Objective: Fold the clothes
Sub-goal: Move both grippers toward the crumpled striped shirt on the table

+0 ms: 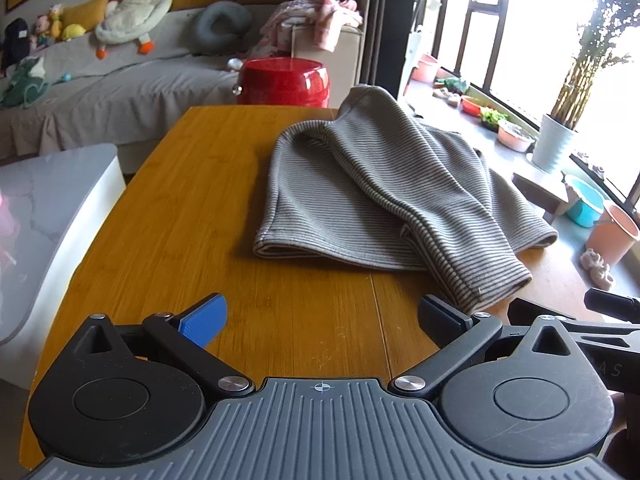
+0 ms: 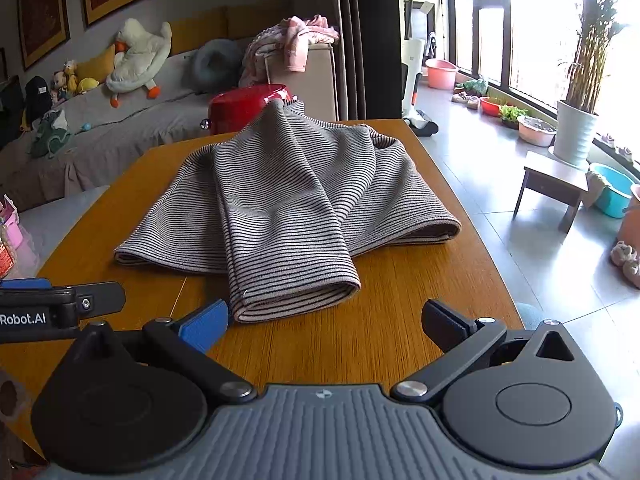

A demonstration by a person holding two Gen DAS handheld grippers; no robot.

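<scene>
Nearest the cameras, the left gripper (image 1: 322,316) and the right gripper (image 2: 326,316) both hover low over the wooden table (image 1: 192,208) with their jaws spread wide and nothing between them. Just ahead lies the striped grey sweater (image 2: 280,200), loosely folded on the tabletop, one sleeve draped toward the near edge. Behind the table stand a red stool (image 1: 285,80) and a grey sofa (image 1: 120,80) with a plush goose (image 1: 134,4).
</scene>
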